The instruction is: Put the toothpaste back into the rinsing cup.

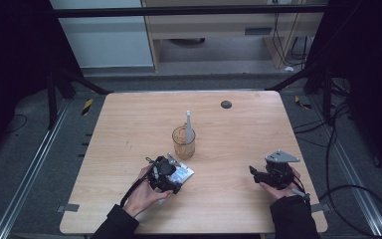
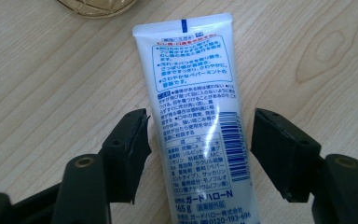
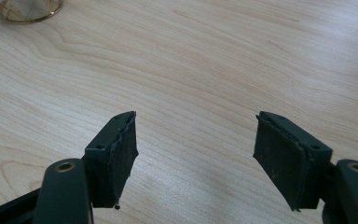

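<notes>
Toothpaste tube (image 2: pixel 198 116) lies between the open left claw (image 2: pixel 200 140) jaws, untouched

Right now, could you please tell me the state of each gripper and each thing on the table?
Left gripper: open, jaws either side of the tube, not pressing it.
Right gripper: open, nothing between its jaws.
Toothpaste tube: lying flat on the table, printed back up.
Amber glass: upright, a grey toothbrush standing in it.
Table: bare light wood.

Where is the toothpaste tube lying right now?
The toothpaste tube lies flat on the wooden table, between the open jaws of the left gripper, just near of the amber glass cup in the high view.
</notes>
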